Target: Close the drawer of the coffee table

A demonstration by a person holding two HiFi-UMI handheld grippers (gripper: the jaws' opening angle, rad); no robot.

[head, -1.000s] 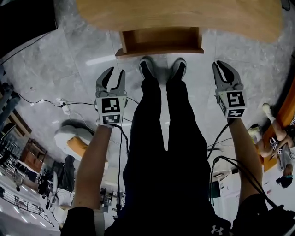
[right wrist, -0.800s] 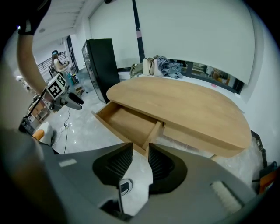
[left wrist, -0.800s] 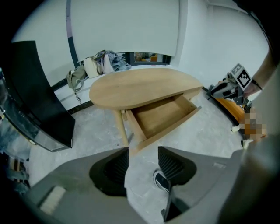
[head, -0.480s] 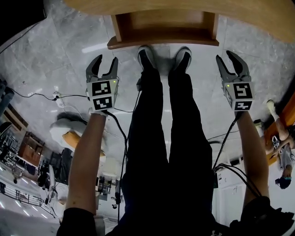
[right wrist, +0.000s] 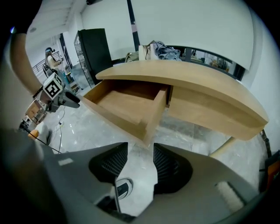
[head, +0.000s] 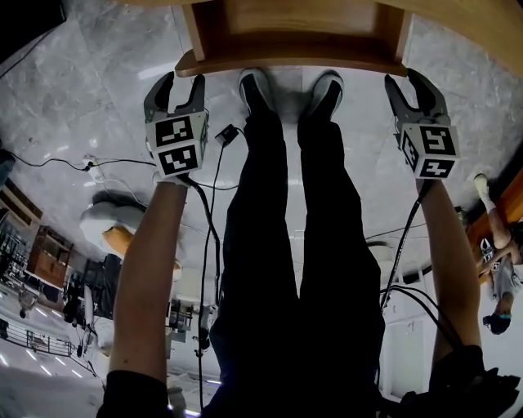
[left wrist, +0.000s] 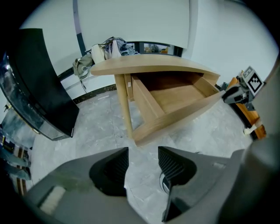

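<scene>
The wooden coffee table runs along the top of the head view, with its open drawer pulled out toward my feet. My left gripper hangs just left of the drawer's front corner, and my right gripper just right of the other corner. Neither touches the wood. Both pairs of jaws have just been opening and stand open with nothing between them. In the left gripper view the empty drawer lies ahead of my left gripper. The right gripper view shows the drawer beyond my right gripper.
The person's legs and shoes stand right in front of the drawer. Cables trail over the marble floor at left. A black cabinet stands left of the table, and bags and clothes are piled behind it. Another person sits at far right.
Both grippers have sunk toward the floor and come up beside the drawer's front corners. Their jaws have spread wider. The drawer looks nearer and has not moved.
</scene>
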